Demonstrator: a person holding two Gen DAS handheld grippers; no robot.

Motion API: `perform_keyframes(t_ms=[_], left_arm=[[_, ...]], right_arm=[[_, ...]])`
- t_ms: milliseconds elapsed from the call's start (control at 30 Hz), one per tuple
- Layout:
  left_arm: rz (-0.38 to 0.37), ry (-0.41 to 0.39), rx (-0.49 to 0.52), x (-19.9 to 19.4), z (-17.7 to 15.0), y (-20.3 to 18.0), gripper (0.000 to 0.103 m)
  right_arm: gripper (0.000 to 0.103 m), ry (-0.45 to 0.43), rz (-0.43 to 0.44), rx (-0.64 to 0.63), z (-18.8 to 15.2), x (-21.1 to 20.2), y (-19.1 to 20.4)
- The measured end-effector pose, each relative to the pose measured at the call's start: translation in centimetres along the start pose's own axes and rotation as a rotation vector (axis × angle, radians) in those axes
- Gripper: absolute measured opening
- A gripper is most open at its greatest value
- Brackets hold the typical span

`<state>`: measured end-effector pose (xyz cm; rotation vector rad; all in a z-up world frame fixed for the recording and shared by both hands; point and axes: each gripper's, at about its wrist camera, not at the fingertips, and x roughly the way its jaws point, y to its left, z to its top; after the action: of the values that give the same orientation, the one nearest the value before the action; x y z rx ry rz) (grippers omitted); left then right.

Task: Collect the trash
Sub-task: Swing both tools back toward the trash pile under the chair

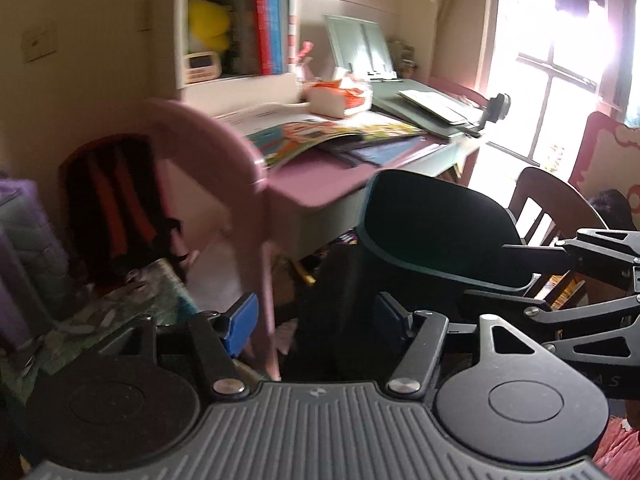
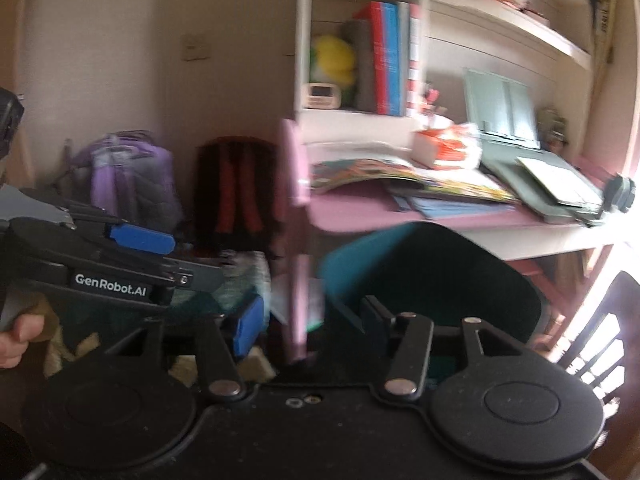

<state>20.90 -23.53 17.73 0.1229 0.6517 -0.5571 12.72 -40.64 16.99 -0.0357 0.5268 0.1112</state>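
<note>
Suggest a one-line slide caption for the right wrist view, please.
Open, empty right claw facing a dark teal bin beside a cluttered pink desk.

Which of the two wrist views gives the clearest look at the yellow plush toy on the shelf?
The right wrist view: the yellow plush toy sits larger and nearer the middle. In the left wrist view it appears smaller, blurred, near the top edge.

Motion blur smears the pink chair [image 1: 224, 152] and the books [image 2: 386, 60] on the shelf. The dark bin [image 1: 436, 232] hides the desk's [image 1: 320, 184] underside; its contents cannot be told.
</note>
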Motion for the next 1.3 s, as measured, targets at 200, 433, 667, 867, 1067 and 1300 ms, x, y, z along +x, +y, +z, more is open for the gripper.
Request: perform_keyframes(t_ms=[200,433,667,867,1067,1300], left_arm=[[0.067,-0.018,-0.058,-2.9,-3.4,5.3,0.076],[0.159,-0.007,-0.147,-5.3,-8.7,11.4,0.08],[0.244,0.011,-0.275,-6.1,-14.7,17.7,0.085],[0.311,0.026,-0.358,-4.9,-19.8,22.0,0.091],[0.372,0.057,-0.395,-1.6,-25.1,25.8,0.099],[0.386,0.164,-0.398,5.5,-31.4,28.9,0.1]], right_arm=[[0.057,0.003,0.124,-0.023,-0.5,2.0,5.3],[0.057,0.025,0.269,-0.092,-2.4,5.8,12.4],[0.057,0.028,0.387,-0.188,-5.2,9.1,19.0],[0.058,0.105,0.415,-0.219,-8.9,13.9,23.0],[0.058,0.204,0.405,-0.206,-14.2,19.9,25.3],[0.058,0.382,0.335,-0.187,-20.9,28.8,25.8]])
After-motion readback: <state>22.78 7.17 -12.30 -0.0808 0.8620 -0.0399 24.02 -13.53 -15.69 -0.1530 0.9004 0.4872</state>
